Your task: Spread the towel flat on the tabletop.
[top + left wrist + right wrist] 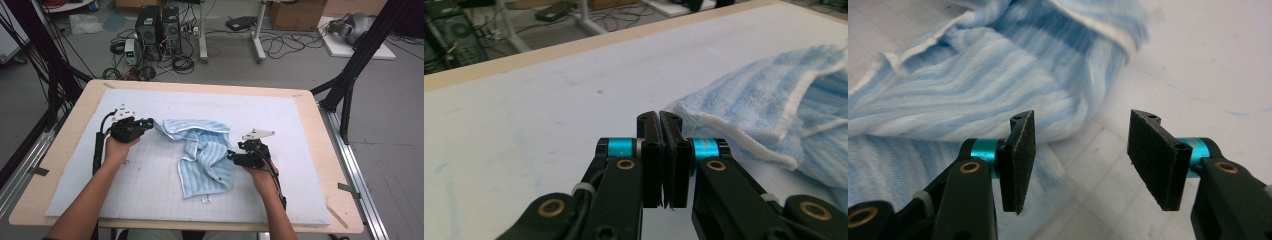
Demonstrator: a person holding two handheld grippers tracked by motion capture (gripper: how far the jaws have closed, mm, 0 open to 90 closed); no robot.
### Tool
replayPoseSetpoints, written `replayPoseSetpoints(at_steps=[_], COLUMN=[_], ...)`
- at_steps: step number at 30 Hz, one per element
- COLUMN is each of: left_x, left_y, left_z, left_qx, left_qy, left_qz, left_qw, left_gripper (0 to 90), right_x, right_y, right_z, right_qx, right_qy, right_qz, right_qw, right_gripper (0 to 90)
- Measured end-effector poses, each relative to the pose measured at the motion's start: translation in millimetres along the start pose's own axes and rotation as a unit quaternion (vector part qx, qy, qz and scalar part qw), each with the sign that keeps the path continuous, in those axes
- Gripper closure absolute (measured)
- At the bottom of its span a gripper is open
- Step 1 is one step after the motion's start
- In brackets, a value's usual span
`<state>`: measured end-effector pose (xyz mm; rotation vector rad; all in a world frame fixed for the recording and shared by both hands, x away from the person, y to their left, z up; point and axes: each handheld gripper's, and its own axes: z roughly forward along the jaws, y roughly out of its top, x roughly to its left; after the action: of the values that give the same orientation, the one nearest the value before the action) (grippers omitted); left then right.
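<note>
A light blue striped towel (pixel 202 152) lies crumpled in the middle of the white mat (pixel 280 125). My left gripper (pixel 149 123) sits at the towel's upper left corner. In the left gripper view its jaws (pixel 659 125) are pressed together with no cloth showing between them, and the towel's white-edged corner (pixel 734 110) lies right beside the right jaw's tip. My right gripper (pixel 231 156) is at the towel's right edge. Its jaws (pixel 1080 150) stand open and empty, low over the mat, with the towel's fold (pixel 998 85) just beyond the left pad.
The mat covers most of a wooden table (pixel 60 150), which has bare rims on all sides. A small white tag (pixel 205 200) lies by the towel's near edge. Black frame posts (pixel 350 75) stand at the table's sides, and computers and cables (pixel 157 30) sit on the floor beyond.
</note>
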<state>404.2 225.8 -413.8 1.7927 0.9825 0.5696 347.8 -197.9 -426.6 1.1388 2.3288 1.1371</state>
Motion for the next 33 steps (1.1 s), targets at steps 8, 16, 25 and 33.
replayPoseSetpoints(at_steps=[8, 16, 25, 33], left_x=[16.7, 13.4, 10.3, -1.8], left_y=[-5.4, -6.1, -13.9, -13.7], left_z=[6.3, 8.8, -2.1, -15.3], left_qx=[-0.005, -0.008, -0.012, -0.023], left_qy=[0.024, 0.03, 0.029, 0.006], left_qz=[-0.029, -0.05, -0.049, -0.038], left_qw=[0.9993, 0.9983, 0.9983, 0.999], left_gripper=[87.5, 60.5, 50.3, 46.8], right_x=[21.0, 31.8, 60.5, 51.5], right_y=[4.4, 2.3, 1.1, 6.8], right_z=[19.4, 32.4, 25.5, 7.9], right_qx=[0.011, 0.042, 0.075, 0.016], right_qy=[0.071, 0.075, 0.173, 0.172], right_qz=[-0.024, -0.048, -0.071, -0.053], right_qw=[0.9971, 0.9951, 0.9794, 0.9835], right_gripper=[41.6, 74.0, 79.3, 60.3])
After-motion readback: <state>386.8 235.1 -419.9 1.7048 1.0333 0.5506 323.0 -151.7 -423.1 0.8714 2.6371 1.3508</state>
